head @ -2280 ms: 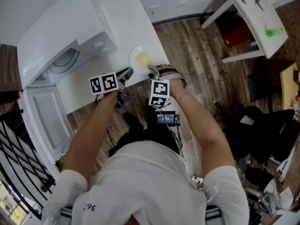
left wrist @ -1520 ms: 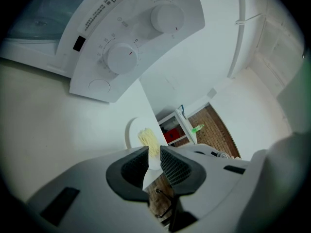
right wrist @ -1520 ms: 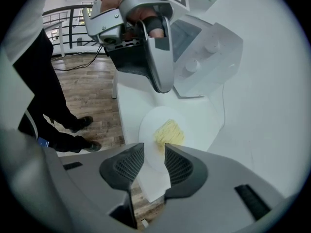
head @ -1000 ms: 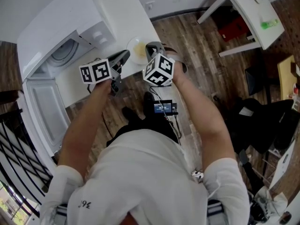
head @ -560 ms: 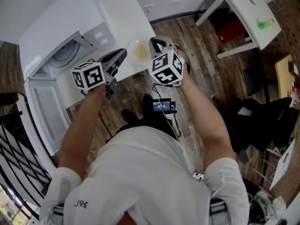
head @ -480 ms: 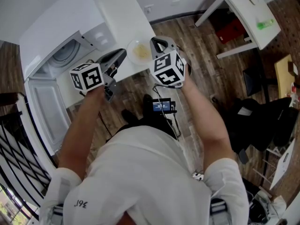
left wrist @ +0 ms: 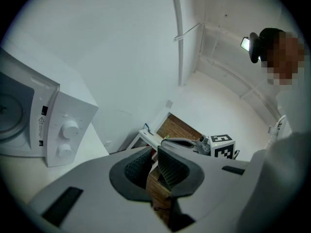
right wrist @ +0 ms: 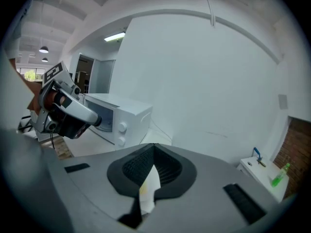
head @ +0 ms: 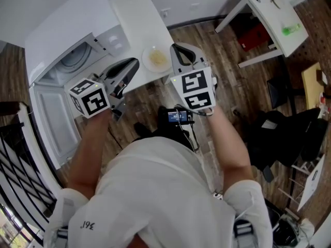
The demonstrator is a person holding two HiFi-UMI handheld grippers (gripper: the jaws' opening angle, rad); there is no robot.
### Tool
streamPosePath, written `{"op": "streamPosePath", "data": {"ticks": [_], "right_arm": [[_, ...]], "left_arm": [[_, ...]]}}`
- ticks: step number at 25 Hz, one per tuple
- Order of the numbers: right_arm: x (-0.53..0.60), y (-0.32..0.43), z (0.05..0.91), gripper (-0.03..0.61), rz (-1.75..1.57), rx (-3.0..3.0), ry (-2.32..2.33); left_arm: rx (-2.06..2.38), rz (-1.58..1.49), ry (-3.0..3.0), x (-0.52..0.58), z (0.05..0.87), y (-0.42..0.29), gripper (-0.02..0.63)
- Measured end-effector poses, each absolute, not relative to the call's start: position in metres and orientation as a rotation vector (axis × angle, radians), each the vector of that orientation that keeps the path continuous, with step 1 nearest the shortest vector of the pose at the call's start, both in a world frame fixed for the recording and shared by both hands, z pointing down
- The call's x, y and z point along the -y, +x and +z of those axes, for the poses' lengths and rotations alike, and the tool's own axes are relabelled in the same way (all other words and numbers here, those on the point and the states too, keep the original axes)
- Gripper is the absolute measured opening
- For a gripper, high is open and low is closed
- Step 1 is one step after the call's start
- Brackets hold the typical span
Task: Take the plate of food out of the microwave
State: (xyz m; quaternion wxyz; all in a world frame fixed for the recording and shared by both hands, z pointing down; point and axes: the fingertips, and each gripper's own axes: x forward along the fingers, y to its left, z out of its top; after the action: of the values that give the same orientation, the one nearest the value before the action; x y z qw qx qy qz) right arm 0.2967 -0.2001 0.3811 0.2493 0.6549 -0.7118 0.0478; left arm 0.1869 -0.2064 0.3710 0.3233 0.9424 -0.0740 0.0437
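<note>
On the plate [head: 156, 59], the food [head: 158, 60] is a yellow smudge, too small for you to name. Below the closed pads of your right gripper [right wrist: 154, 152], a pale sliver [right wrist: 148, 193] shows too little to identify. The microwave [left wrist: 34, 125] runs off the left gripper view's edge. The green thing [head: 290, 30] on the side table [head: 274, 9] is unreadable.

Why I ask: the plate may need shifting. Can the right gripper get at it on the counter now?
Probably yes: the right gripper hangs close to the plate with nothing between them, though its shut jaws must open first.
</note>
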Motion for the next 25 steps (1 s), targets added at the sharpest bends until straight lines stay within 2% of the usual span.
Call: {"op": "streamPosePath", "data": {"ticks": [15, 25], "right_arm": [[0.163, 0.265, 0.342, 0.002, 0.192, 2.069, 1.882], [0.127, 0.252, 0.335, 0.002, 0.224, 2.142, 1.908]], "left_arm": [[0.233, 0.041, 2.526, 0.181, 0.338, 0.145, 0.043], [0.296, 0.041, 2.527, 0.164, 0.348, 0.115, 0.043]]}}
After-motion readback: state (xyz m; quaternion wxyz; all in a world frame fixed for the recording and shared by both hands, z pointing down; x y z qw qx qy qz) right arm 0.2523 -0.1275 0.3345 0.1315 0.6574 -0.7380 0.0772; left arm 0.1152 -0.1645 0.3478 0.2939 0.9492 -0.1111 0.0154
